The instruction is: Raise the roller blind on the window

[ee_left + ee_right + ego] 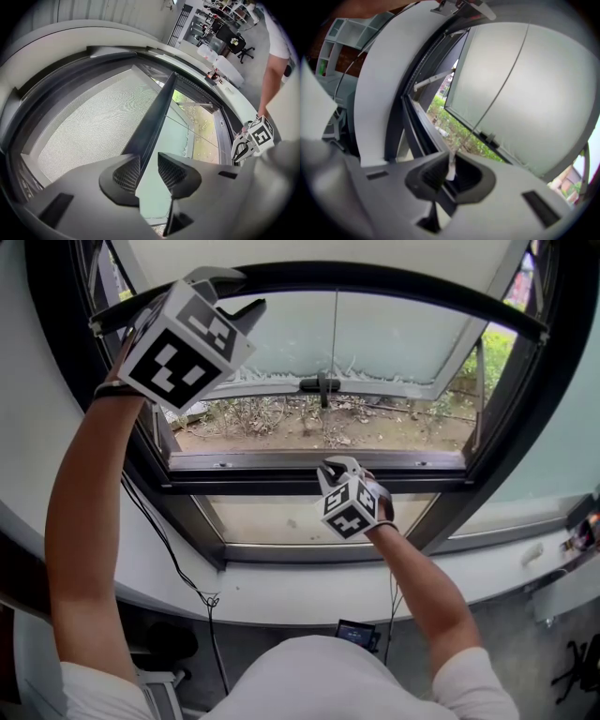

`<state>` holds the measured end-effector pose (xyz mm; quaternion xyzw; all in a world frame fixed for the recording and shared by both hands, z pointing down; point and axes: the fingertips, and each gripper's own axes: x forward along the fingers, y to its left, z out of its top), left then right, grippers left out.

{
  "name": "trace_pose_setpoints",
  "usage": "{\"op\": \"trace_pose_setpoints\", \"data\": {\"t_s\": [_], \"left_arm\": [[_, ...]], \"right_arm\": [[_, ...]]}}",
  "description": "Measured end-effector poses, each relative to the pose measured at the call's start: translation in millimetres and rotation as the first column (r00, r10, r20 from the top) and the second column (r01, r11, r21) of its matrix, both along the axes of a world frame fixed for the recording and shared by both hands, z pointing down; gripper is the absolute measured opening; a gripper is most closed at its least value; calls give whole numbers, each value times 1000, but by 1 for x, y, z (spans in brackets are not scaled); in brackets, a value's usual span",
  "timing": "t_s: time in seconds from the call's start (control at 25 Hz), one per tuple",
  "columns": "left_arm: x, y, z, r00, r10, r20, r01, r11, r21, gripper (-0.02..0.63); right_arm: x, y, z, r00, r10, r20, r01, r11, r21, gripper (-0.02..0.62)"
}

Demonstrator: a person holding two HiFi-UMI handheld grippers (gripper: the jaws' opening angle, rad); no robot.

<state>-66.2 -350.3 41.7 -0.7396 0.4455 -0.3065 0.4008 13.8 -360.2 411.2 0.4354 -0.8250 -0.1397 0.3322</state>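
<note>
The roller blind's pale mesh fabric (89,126) hangs over the upper window and ends in a black bottom rail (394,282) (157,112). My left gripper (246,294) (150,171) is raised at the rail's left part. Its jaws stand open with the rail running between them. A thin pull cord (335,334) (501,79) drops from the rail's middle. My right gripper (339,465) (451,172) is lower, in front of the window frame, shut on the cord's white end tab (451,164).
Behind the blind a frosted sash (384,338) is tilted open outward, with a dark handle (321,385) on its lower edge. Soil and plants (328,427) lie outside. A white sill (309,592) runs below, and a black cable (178,568) hangs at the left.
</note>
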Motion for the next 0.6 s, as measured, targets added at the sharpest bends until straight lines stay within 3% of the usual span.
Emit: {"op": "trace_pose_setpoints", "data": {"t_s": [0.4,0.6], "left_arm": [[0,6,-25,992,55,-113,-49,997,58,124],[0,8,-32,991,63,-116,-55,996,69,124]], "right_arm": [[-3,13,-21,1000,-20,-21,21,998,62,51],[-9,18,-27,999,-39,-37,41,997,72,49]]}}
